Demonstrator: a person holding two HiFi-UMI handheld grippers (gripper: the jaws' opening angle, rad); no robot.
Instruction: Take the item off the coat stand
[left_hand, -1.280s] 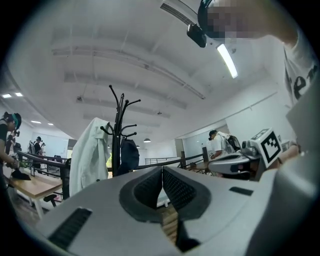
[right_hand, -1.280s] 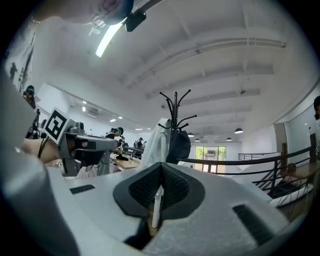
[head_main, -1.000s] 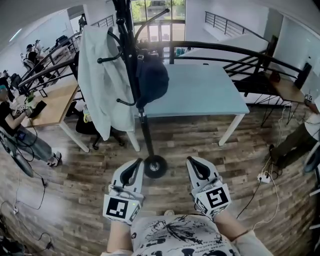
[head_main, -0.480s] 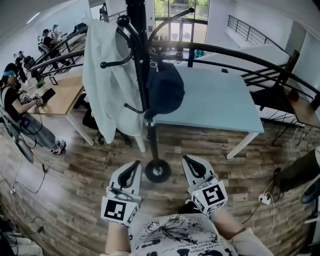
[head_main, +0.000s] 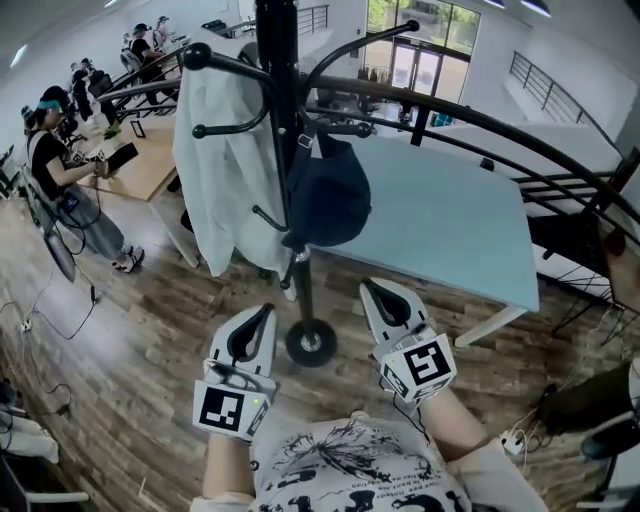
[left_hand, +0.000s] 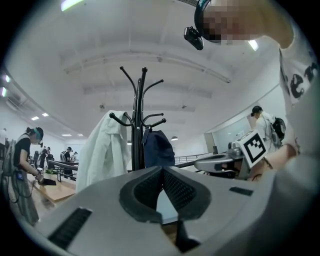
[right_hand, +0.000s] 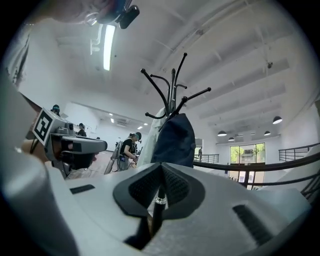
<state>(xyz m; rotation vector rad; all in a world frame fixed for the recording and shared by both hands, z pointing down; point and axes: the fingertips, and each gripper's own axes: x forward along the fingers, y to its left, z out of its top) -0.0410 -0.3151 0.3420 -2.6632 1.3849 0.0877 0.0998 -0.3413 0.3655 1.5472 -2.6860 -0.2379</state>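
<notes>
Colours: stand (head_main: 278, 100) blk; bag (head_main: 330, 200) navy; coat (head_main: 215, 180) off-white; table (head_main: 450, 220) pale blue; floor (head_main: 130, 340) brown wood grain, mixed planks. L gripper (head_main: 267, 309) & R gripper (head_main: 367, 286) lt grey, blk pads (left_hand: 149, 192), blk/wht square markers (head_main: 224, 408); shirt (head_main: 350, 470) wht w/ blk print

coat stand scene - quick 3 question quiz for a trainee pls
1. True or false: in the head view, the dark blue bag hangs on the coat stand to the right of the white coat.
2. On the right gripper, the jaws are: A open; B shut, empty; C shut on the bag.
3. How many things hang on the stand?
Key: 1 true; 2 B; 3 two.
</notes>
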